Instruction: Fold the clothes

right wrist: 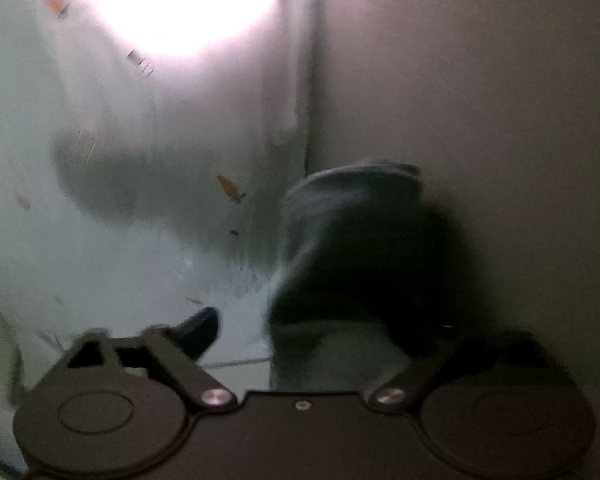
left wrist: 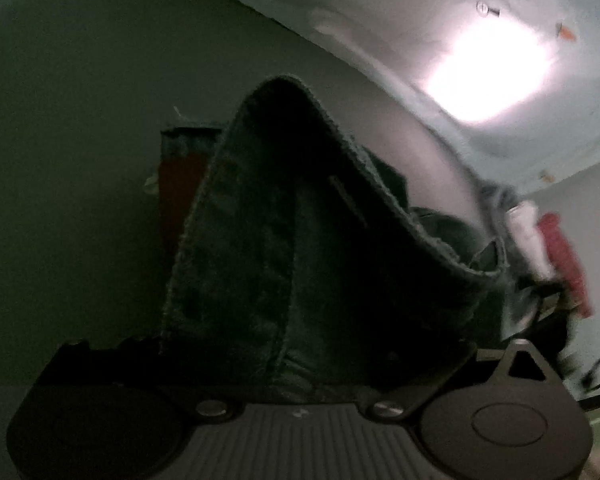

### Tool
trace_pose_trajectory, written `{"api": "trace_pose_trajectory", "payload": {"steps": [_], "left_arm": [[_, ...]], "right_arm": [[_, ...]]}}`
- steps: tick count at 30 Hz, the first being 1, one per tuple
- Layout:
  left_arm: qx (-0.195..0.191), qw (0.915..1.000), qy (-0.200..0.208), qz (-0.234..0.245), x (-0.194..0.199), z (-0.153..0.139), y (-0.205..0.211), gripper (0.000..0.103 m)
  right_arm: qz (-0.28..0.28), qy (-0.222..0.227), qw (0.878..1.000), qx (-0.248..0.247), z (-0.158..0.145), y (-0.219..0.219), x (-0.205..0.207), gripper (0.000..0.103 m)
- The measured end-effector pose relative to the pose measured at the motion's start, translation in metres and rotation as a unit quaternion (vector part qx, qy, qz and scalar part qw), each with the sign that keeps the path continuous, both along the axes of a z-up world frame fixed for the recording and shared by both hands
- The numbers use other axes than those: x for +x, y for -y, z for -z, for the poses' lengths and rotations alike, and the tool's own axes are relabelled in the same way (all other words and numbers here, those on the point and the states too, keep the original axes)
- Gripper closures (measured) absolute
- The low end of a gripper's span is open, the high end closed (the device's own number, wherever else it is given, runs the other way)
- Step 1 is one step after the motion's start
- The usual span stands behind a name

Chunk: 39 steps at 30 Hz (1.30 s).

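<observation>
Jeans held aloft, both grippers up

Jeans [left wrist: 300,248] hang in the air in front of both wrist cams, dark denim w/ a frayed hem edge arching over the top in the left view. Behind: pale wall [left wrist: 80,120] and ceiling [left wrist: 380,8] w/ a bright light [left wrist: 488,76]; both cams tilt upward.

Left gripper [left wrist: 300,376] looks clamped on the denim: fabric runs straight down into the gap between its 2 fingers, tips hidden by cloth. Right gripper [right wrist: 312,344] view is blurred; a fold of the same jeans [right wrist: 360,264] sits against its right finger, left finger [right wrist: 198,332] stands clear and apart, so can't tell if it's pinching.

Small stuff: red and white cloth [left wrist: 548,244] at right edge of the left view.

Judgement: lift-and-shake step, early in the fold. To do it well, keep both grips level, pull taut so legs align, then lower flat.
</observation>
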<state>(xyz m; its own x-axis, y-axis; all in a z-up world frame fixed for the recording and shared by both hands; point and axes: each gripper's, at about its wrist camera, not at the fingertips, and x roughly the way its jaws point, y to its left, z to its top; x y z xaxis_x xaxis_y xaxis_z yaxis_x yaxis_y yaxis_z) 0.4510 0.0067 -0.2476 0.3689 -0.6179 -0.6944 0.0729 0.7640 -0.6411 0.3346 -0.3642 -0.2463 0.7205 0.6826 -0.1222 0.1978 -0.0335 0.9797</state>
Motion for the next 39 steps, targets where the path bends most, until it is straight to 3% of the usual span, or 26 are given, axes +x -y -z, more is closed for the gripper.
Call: {"api": "trace_pose_trajectory", "payload": {"steps": [1,3,7,11,15,20,26,29,34,39], "left_arm": [[-0.020,0.9998,-0.005,-0.006,-0.001,0.002,-0.004,0.030],[-0.051,0.9984,-0.015,-0.019,-0.004,0.003,-0.009,0.045],[-0.061,0.9978,0.008,-0.027,-0.011,-0.009,-0.011,0.055],[-0.076,0.9959,0.049,-0.005,-0.015,-0.032,-0.009,0.056],[-0.117,0.9883,0.098,0.009,-0.017,-0.061,-0.016,0.056],[-0.184,0.9731,0.136,0.028,-0.008,-0.091,-0.023,0.056],[-0.235,0.9540,0.156,0.100,-0.005,-0.126,-0.007,0.056],[-0.248,0.9449,0.158,0.144,0.002,-0.139,0.020,0.056],[-0.233,0.9350,0.180,0.197,-0.015,-0.168,0.088,0.056],[-0.212,0.9276,0.212,0.223,-0.037,-0.190,0.183,0.056]], "right_arm": [[0.009,-0.011,1.000,0.015,0.005,-0.006,-0.005,0.051],[0.041,-0.012,0.998,0.047,0.007,-0.017,-0.019,0.055],[0.083,-0.004,0.988,0.126,-0.001,-0.040,-0.035,0.059],[0.067,0.023,0.991,0.114,-0.041,-0.053,-0.035,0.060],[0.072,0.061,0.991,0.100,-0.085,-0.067,-0.036,0.060],[0.131,0.104,0.980,0.105,-0.136,-0.074,-0.047,0.060],[0.214,0.146,0.961,0.097,-0.181,-0.073,-0.076,0.060],[0.251,0.169,0.947,0.107,-0.191,-0.060,-0.106,0.060],[0.300,0.189,0.922,0.156,-0.183,-0.020,-0.149,0.060],[0.310,0.207,0.908,0.189,-0.172,0.061,-0.162,0.060]]}}
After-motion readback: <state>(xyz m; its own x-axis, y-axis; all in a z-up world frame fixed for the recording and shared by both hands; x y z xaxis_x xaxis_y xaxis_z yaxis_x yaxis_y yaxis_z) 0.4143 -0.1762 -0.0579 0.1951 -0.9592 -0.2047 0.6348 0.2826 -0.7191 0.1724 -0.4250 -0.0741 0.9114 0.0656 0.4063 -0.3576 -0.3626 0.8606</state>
